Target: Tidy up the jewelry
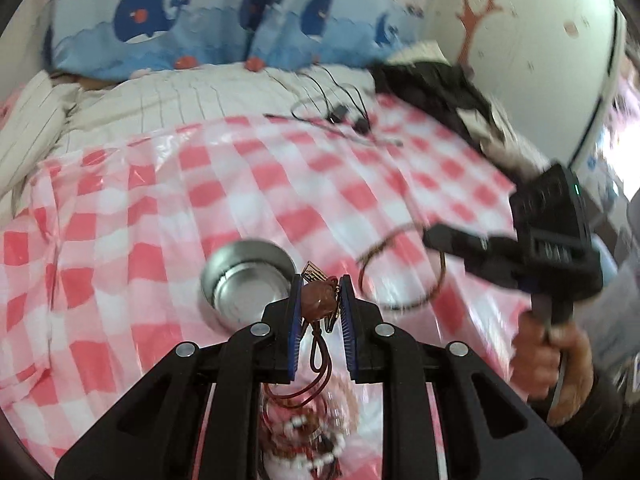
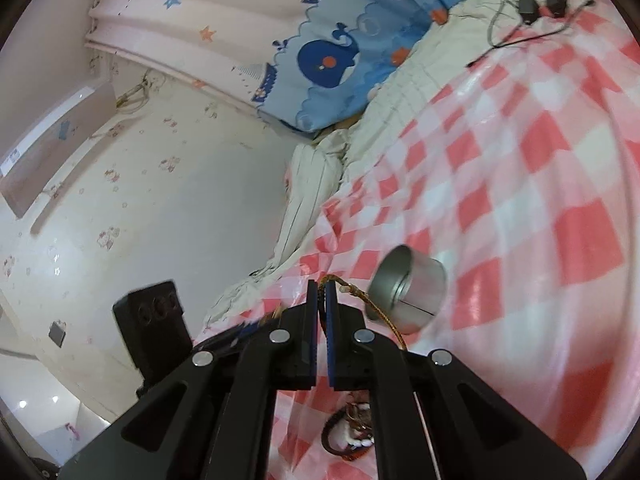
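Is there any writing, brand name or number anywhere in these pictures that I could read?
None can be read.
The whale curtain and wall carry only pictures, no words.
The metal tin shows no label.
The wall-mounted unit has a small sticker, too small to read.
The right gripper body is too blurred to show any marking.

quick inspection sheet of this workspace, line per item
surface: bed under a pink-and-white checked plastic sheet, wrinkled
job's things: empty steel bowl on the sheet; brown pendant with cord; thin gold-brown cord loop; beaded jewelry pile below the left gripper
clutter: dark clothing at the far right
grippers: left gripper shut on the pendant; right gripper shut on a braided cord
cables: black wires with small black units at the far edge
surroundings: whale-print curtain; patterned wall
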